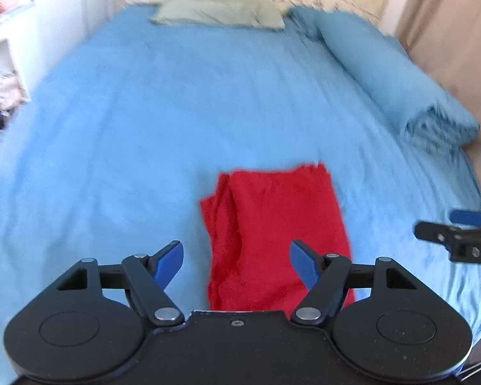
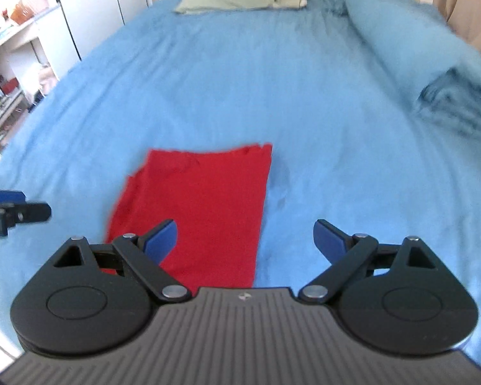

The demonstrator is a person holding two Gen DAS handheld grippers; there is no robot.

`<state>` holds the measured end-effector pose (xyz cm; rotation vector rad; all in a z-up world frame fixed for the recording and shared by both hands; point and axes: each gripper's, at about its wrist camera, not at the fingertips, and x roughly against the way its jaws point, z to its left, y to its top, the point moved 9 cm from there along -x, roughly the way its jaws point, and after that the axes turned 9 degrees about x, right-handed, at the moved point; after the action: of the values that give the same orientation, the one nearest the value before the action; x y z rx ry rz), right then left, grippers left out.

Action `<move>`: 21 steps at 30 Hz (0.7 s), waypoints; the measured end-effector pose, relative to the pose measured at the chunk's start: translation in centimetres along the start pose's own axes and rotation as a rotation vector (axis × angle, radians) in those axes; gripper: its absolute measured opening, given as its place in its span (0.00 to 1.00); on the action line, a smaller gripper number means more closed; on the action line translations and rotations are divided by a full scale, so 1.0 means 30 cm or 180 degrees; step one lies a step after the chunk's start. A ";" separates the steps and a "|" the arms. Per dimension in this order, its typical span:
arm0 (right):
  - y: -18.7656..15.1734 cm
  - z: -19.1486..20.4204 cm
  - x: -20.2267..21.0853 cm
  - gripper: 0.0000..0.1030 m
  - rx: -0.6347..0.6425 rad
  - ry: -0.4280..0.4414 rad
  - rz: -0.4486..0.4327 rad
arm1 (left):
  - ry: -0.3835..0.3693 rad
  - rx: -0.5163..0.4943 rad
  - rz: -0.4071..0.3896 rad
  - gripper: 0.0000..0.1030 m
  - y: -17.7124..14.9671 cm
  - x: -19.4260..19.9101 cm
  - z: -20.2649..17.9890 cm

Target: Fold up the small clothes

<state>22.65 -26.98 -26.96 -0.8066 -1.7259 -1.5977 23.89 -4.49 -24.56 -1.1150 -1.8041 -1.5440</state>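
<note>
**Left wrist view: folded red cloth on a blue bed, both grippers open**

Left wrist and right wrist views show a red garment (image 1: 275,231), soft and slightly nubby, folded into a long rectangle with a ragged layered edge along its left side. It lies flat on the blue bedspread (image 1: 144,128), its long axis running from the grippers toward the headboard end. Beyond the garment, at the far end, lies a pale green pillow (image 1: 218,12); to the garment's right, a rolled blue blanket (image 1: 400,80) runs along the bed edge beside a beige curtain. White shelving stands left of the bed.

The left gripper (image 1: 237,263) hangs above the garment's near end, blue pads spread wide, holding nothing. The right gripper (image 2: 245,240) is equally wide open and empty, over the garment's right edge.
</note>
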 end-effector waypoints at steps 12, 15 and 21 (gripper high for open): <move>0.023 0.006 0.685 1.00 -0.0332 -0.0109 0.0505 | 0.0435 0.0298 -0.0018 1.00 -0.055 0.616 -0.087; -0.024 0.030 0.774 1.00 -0.0347 -0.0152 0.0625 | 0.0500 0.0246 0.0193 1.00 -0.122 0.652 -0.107; -0.116 0.070 0.859 1.00 -0.0323 -0.0129 0.0836 | 0.0548 0.0191 0.0236 1.00 -0.186 0.706 -0.145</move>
<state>4.19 -24.81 -8.63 -1.0743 -1.5042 -1.5070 7.41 -3.40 -9.53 -0.9785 -1.6648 -1.4851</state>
